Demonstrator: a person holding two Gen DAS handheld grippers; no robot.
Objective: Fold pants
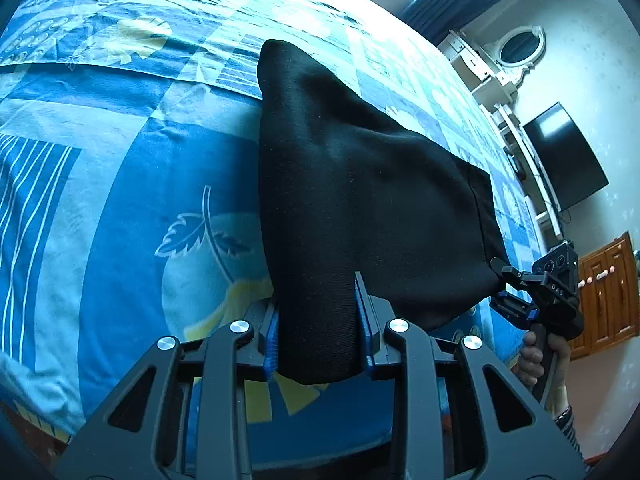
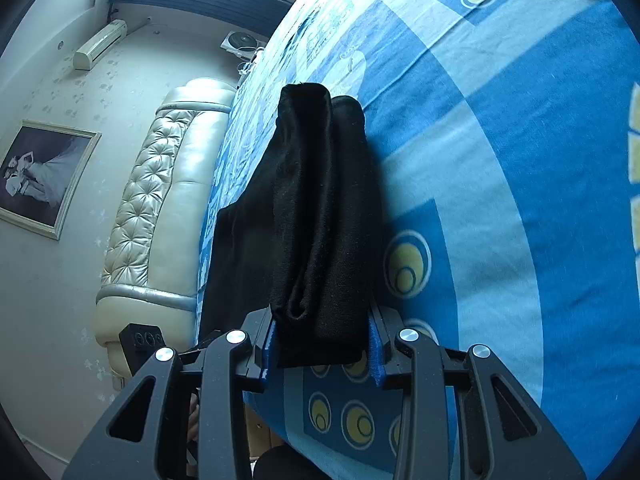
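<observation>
The black pants [image 1: 360, 184] lie on the bed's blue patterned cover [image 1: 120, 200], near its front edge, with their near end raised off the cover and the far end resting on it farther in. The left gripper [image 1: 316, 320] has its jaws clamped on one near corner of the pants, a thick band of cloth squeezed between the blue pads. The right gripper [image 2: 324, 336] has its jaws clamped on the other near corner, where several layers bunch together; in the left wrist view it shows at the pants' right edge, held by a hand [image 1: 540, 360].

The step in hand looks like carrying the gripped end over toward the far end of the pants to make a fold. To do it well, both grippers should rise together and travel at the same pace, keeping the edge between them taut and level so the cloth does not sag or twist. The bunched layers at the right corner may slip unevenly. The padded headboard [image 2: 160, 208] lies beyond the pants.
</observation>
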